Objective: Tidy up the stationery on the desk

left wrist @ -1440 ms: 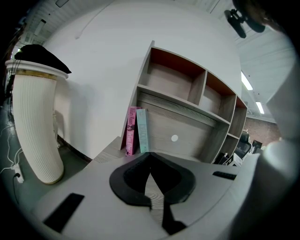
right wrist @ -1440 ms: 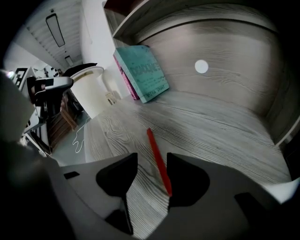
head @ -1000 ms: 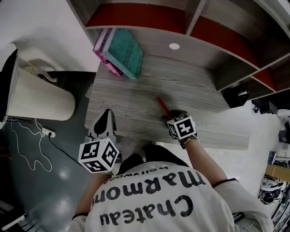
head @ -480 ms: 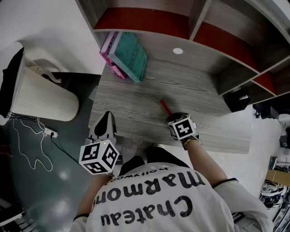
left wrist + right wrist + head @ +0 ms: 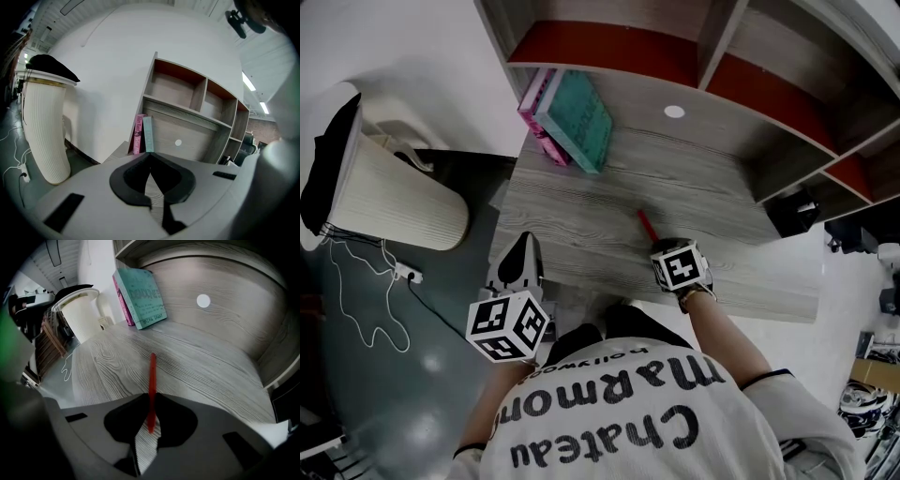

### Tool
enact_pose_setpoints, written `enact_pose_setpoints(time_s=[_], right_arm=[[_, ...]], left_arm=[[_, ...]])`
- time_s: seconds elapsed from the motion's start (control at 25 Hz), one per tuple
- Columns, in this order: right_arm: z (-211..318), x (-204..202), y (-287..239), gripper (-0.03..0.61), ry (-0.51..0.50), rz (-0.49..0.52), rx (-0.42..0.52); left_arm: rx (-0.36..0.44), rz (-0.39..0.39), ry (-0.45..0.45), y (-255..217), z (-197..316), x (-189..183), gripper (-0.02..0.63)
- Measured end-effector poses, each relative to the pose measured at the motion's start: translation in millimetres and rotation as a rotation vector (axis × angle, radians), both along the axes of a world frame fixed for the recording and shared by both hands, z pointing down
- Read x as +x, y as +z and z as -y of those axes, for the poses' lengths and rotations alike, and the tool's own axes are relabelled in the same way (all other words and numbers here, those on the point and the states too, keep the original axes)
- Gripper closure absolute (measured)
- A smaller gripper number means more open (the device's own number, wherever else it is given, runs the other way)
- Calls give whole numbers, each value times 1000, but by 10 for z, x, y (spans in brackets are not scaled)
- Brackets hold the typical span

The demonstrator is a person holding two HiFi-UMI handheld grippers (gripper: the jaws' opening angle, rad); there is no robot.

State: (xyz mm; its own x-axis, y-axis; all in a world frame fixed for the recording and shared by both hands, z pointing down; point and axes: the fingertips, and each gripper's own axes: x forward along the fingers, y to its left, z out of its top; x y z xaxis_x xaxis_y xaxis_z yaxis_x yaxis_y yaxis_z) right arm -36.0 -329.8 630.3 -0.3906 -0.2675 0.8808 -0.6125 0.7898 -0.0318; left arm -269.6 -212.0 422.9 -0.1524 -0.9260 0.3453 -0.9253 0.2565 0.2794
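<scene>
A red pen [image 5: 644, 223] lies on the grey wood desk [image 5: 581, 202], pointing away from me. My right gripper [image 5: 661, 246] points steeply down at the pen's near end. Its jaws have just been closing, and in the right gripper view the right gripper [image 5: 150, 398] pinches the red pen [image 5: 152, 376] between its tips. My left gripper [image 5: 523, 242] hovers at the desk's near left edge. In the left gripper view the left gripper [image 5: 150, 155] is shut and holds nothing. A teal book [image 5: 581, 117] and a pink book [image 5: 540, 127] lean at the desk's back left.
An open shelf unit [image 5: 722, 66] with red-lined compartments rises behind the desk. A white ribbed bin [image 5: 394, 202] with a dark cloth on top stands left of the desk, near a white cable [image 5: 366, 300] on the floor. A black object [image 5: 792, 211] sits off the right end.
The whole view has slid slightly down and right. Both grippers keep their places against the desk, and the right one stays at the pen's near end.
</scene>
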Motion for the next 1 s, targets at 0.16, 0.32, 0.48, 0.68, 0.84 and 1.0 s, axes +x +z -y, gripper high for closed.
enact_pose_setpoints(time_s=[0.16, 0.32, 0.48, 0.68, 0.84, 1.0], right_arm=[[-2, 16, -1, 522, 34, 7, -4], [-65, 44, 6, 523, 80, 28, -42], [-96, 116, -14, 524, 143, 55, -64], [-123, 206, -163, 525, 221, 92, -39], [-144, 239, -383, 525, 283, 143, 8], [-181, 260, -634, 525, 334, 194, 62]], left_arm=[[4, 1, 0, -8, -51, -10, 603], [23, 1, 0, -71, -65, -54, 603], [36, 0, 21, -107, -64, -54, 603], [53, -15, 67, -127, -36, -10, 603], [67, -23, 124, -155, 3, 57, 603], [84, -34, 176, -193, 40, 136, 603]])
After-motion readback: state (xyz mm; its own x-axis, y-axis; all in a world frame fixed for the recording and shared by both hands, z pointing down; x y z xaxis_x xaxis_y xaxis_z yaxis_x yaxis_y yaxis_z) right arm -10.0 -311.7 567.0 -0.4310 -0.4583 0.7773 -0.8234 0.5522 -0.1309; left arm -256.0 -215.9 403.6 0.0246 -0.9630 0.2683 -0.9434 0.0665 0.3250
